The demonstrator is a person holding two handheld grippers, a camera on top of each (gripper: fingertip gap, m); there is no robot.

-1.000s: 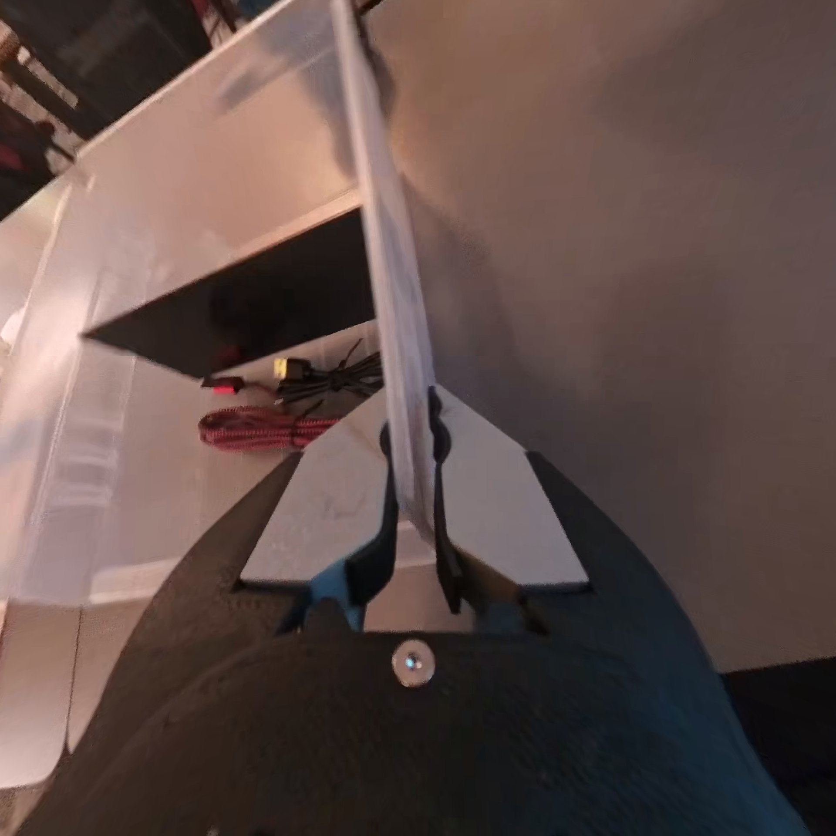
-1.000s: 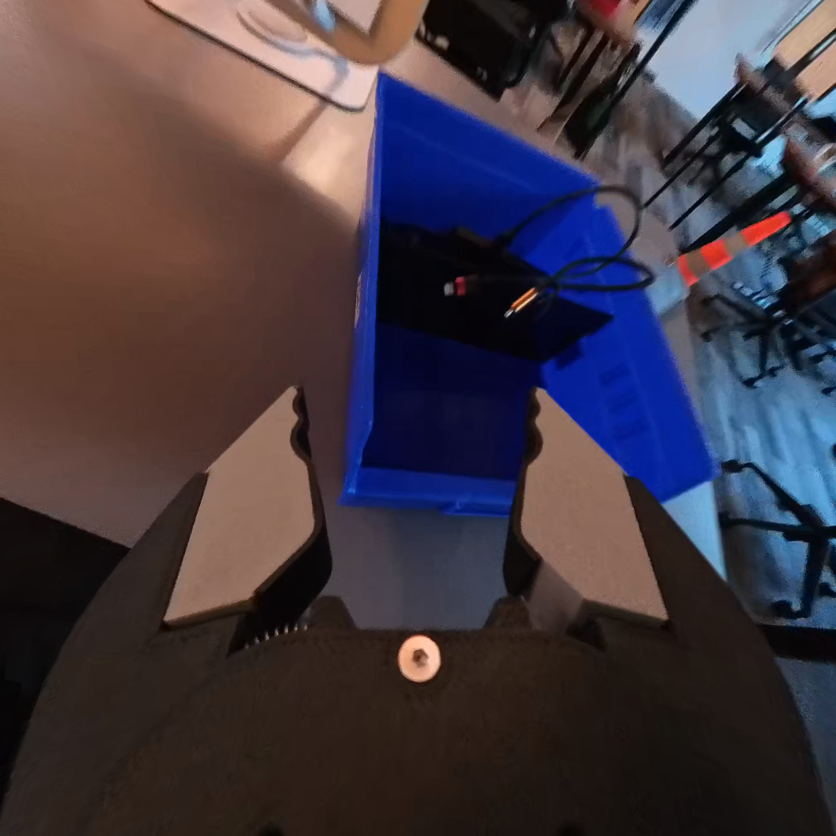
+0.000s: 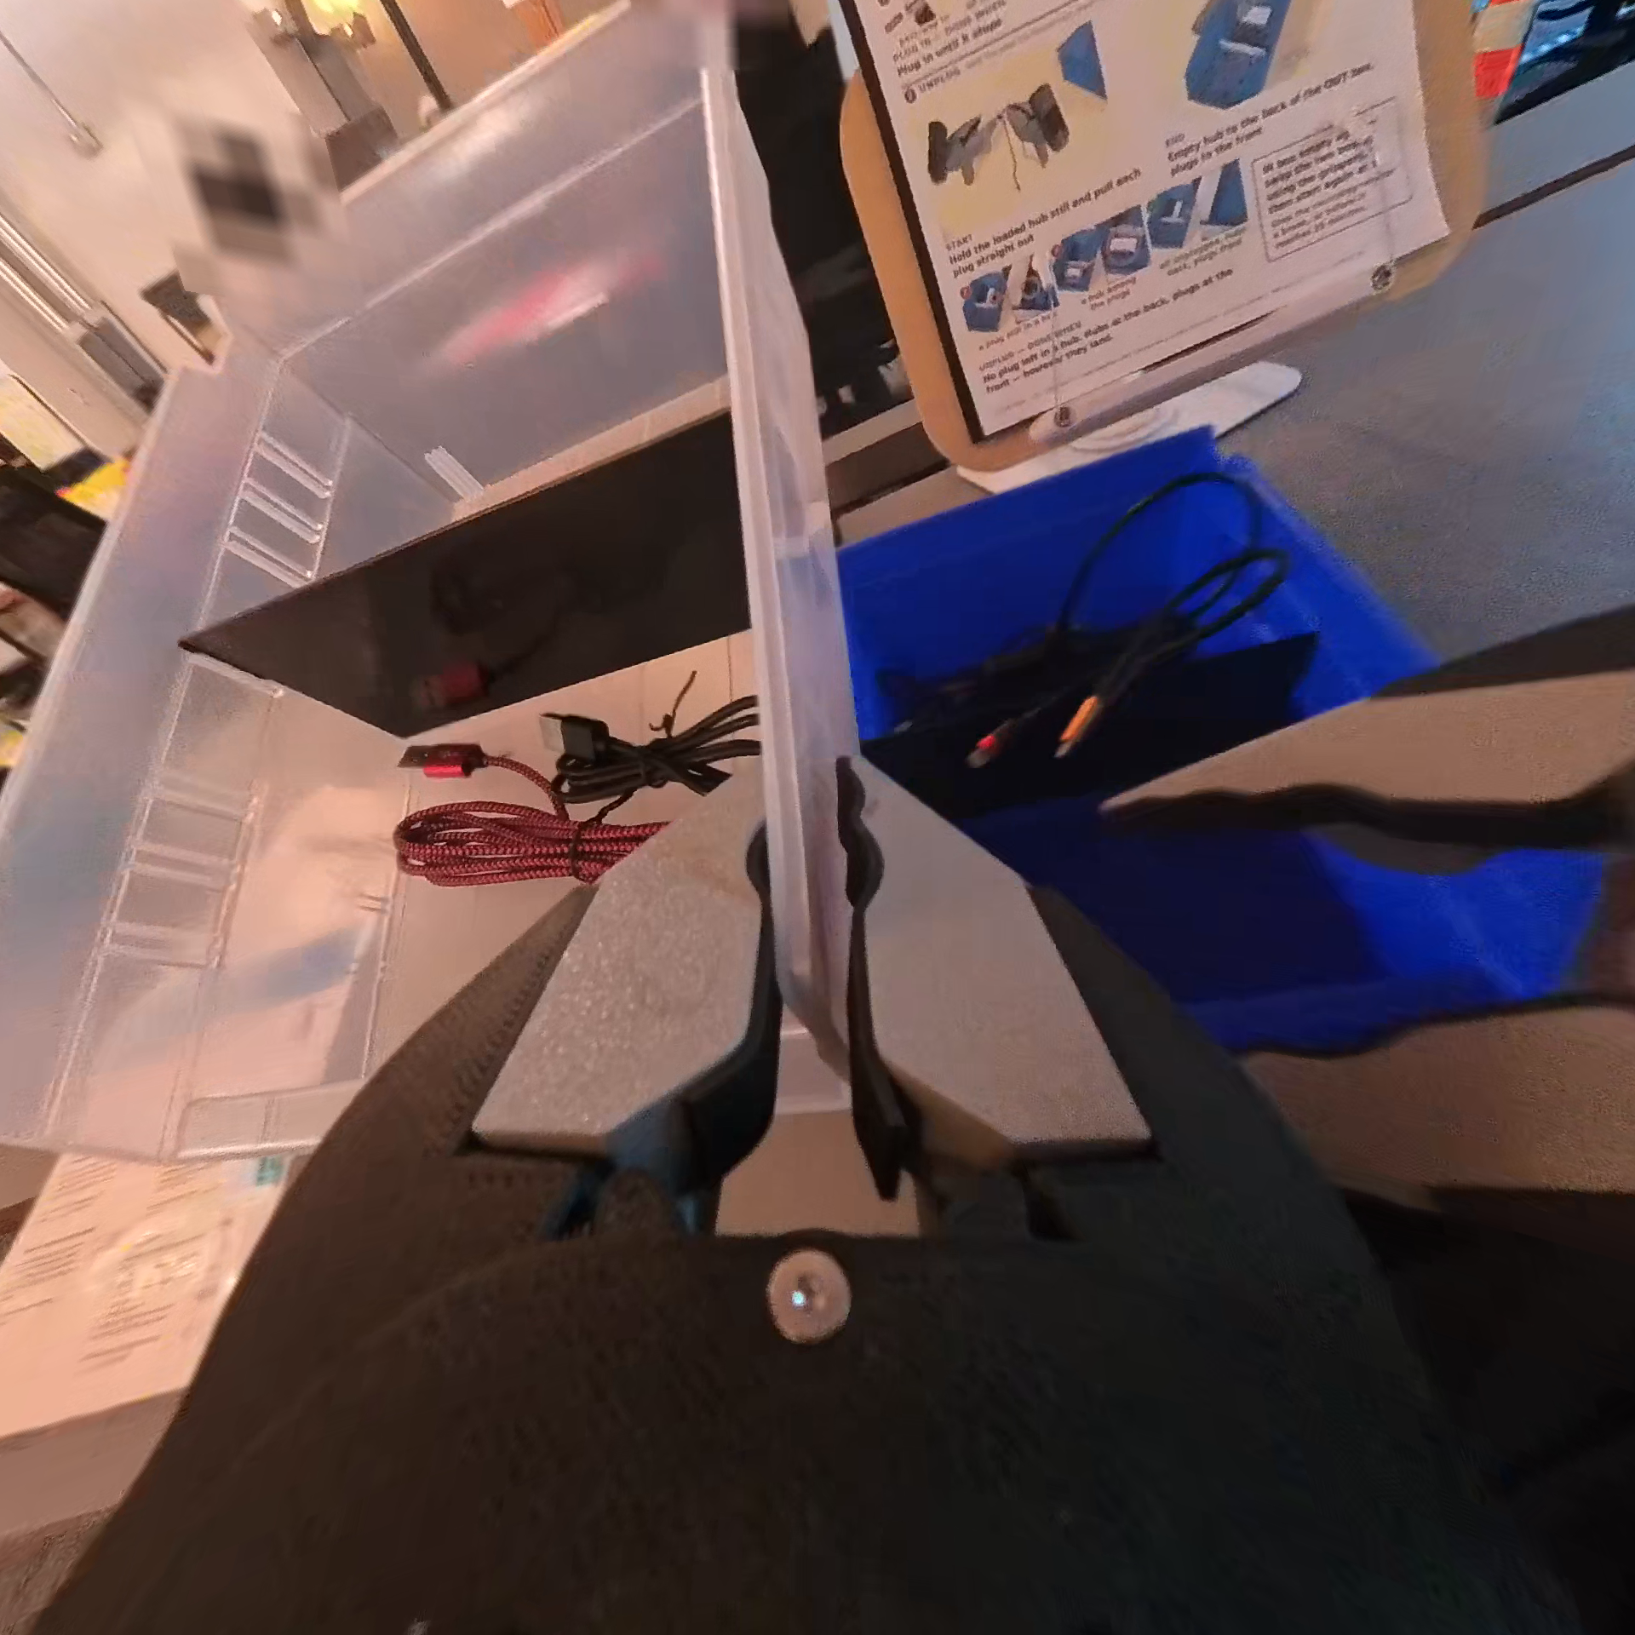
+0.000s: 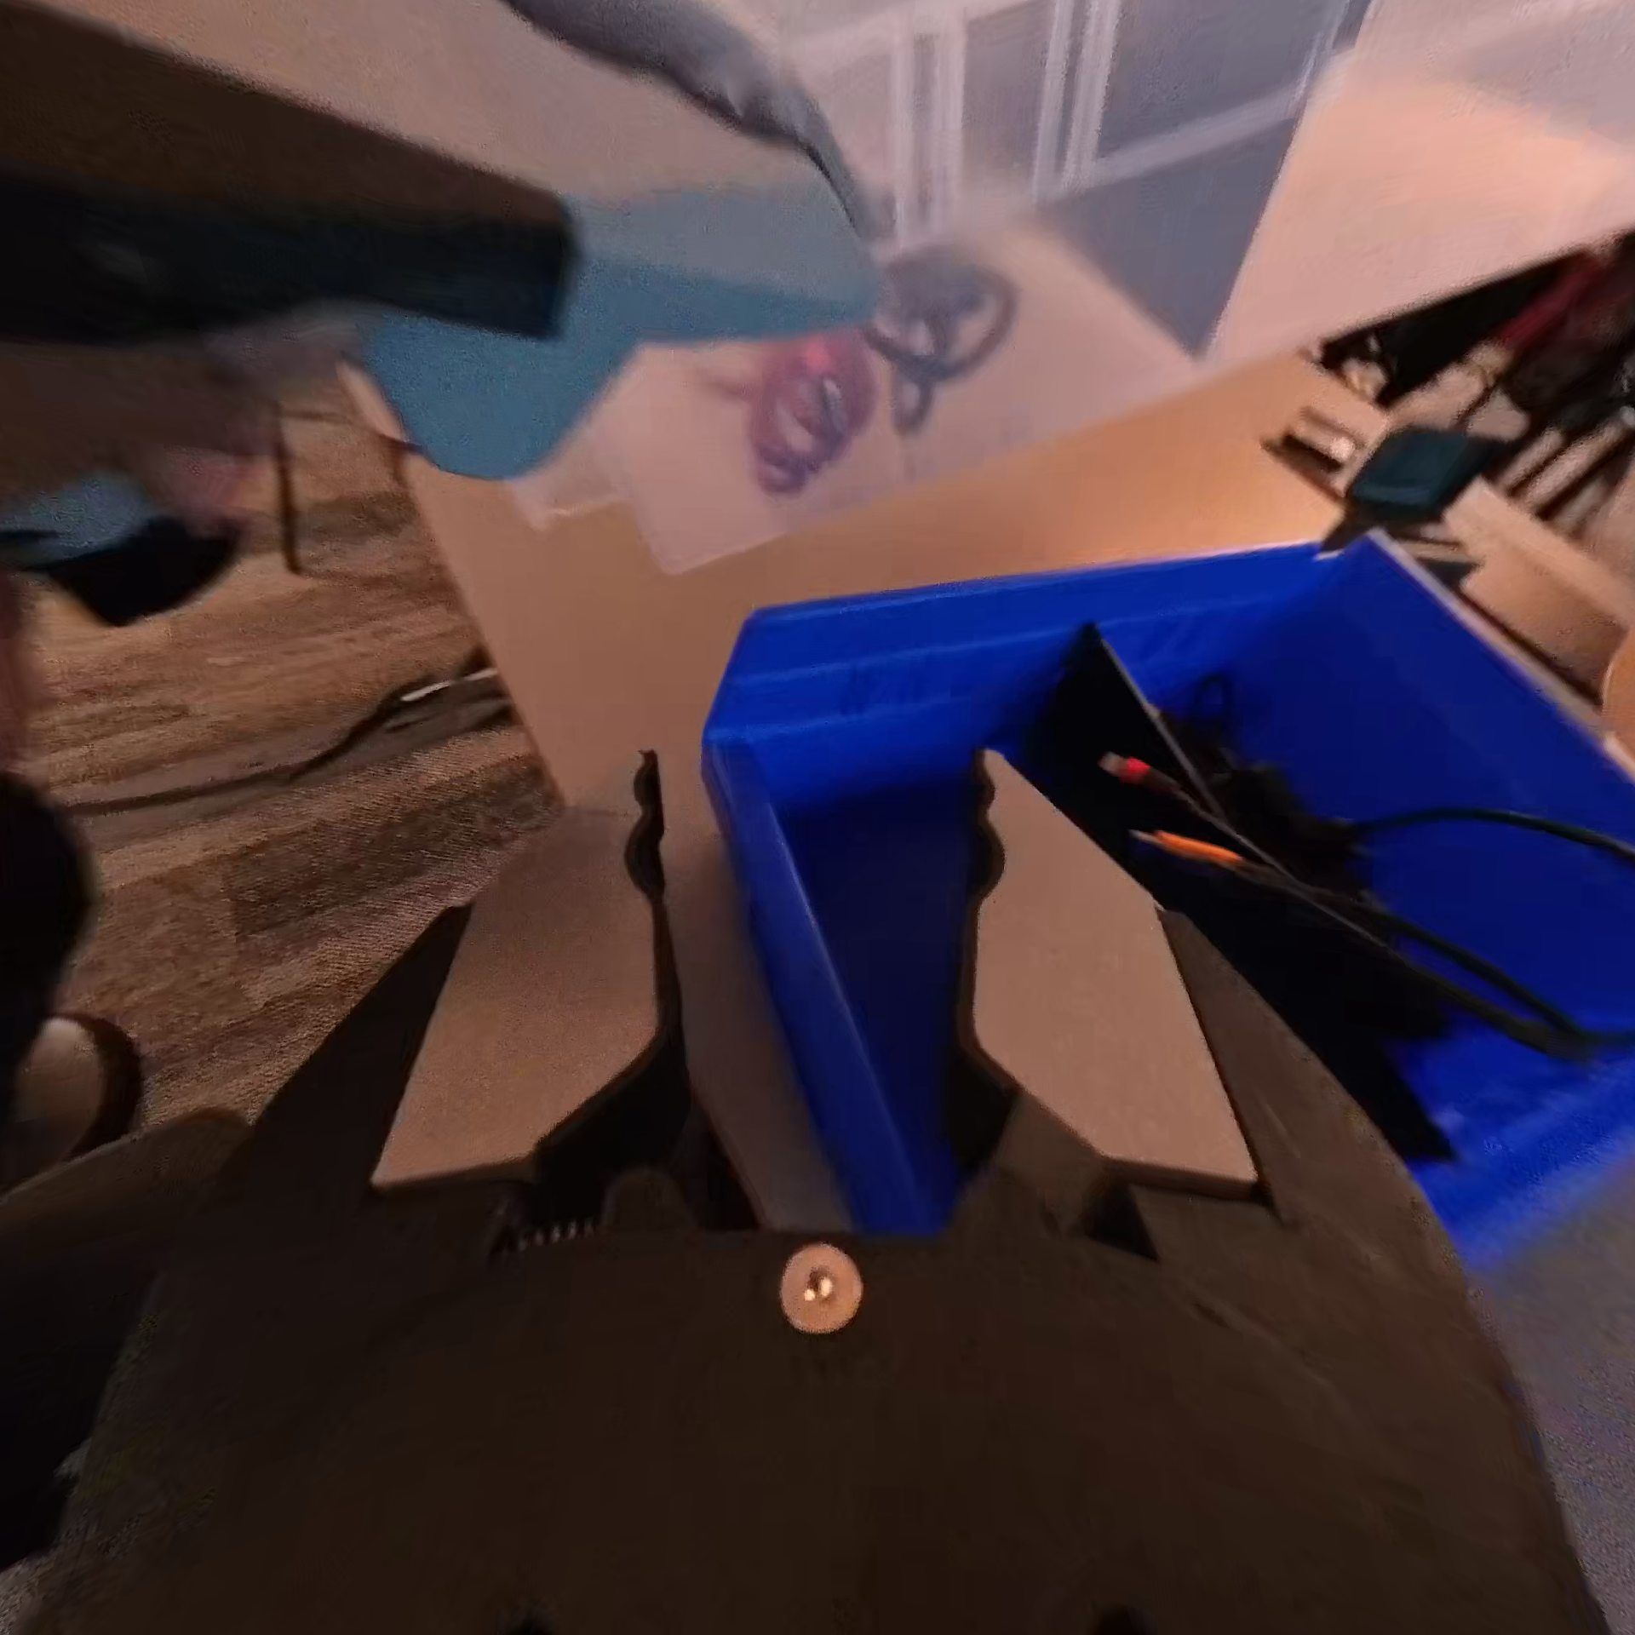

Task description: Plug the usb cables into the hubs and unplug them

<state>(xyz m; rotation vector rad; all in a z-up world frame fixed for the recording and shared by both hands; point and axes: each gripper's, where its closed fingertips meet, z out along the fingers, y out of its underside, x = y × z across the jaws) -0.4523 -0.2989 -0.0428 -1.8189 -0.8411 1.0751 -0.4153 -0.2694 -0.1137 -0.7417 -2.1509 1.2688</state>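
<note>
My left gripper [image 3: 809, 823] is shut on the side wall of a clear plastic bin [image 3: 770, 442] and holds it tilted. Inside it lie a red braided usb cable [image 3: 504, 840] and a bundled black usb cable [image 3: 646, 752], in front of a black divider [image 3: 495, 619]. The blue bin [image 3: 1239, 885] stands just to the right, holding black cables [image 3: 1150, 619] with red and orange plugs. My right gripper [image 4: 814, 779] is open, its fingers on either side of the blue bin's [image 4: 929, 637] near corner wall. The clear bin [image 4: 1017, 425] and left gripper [image 4: 265, 257] show blurred in the right wrist view.
An instruction sheet on a white stand [image 3: 1150, 177] sits behind the blue bin on the grey table [image 3: 1504, 310]. A black divider [image 4: 1115, 708] splits the blue bin, with its cables [image 4: 1239, 849] behind it. Carpeted floor [image 4: 265, 796] lies past the table edge at left.
My left gripper has carried the clear bin over beside the blue bin. My right gripper has moved in and now has the blue bin's corner wall between its slightly narrower fingers.
</note>
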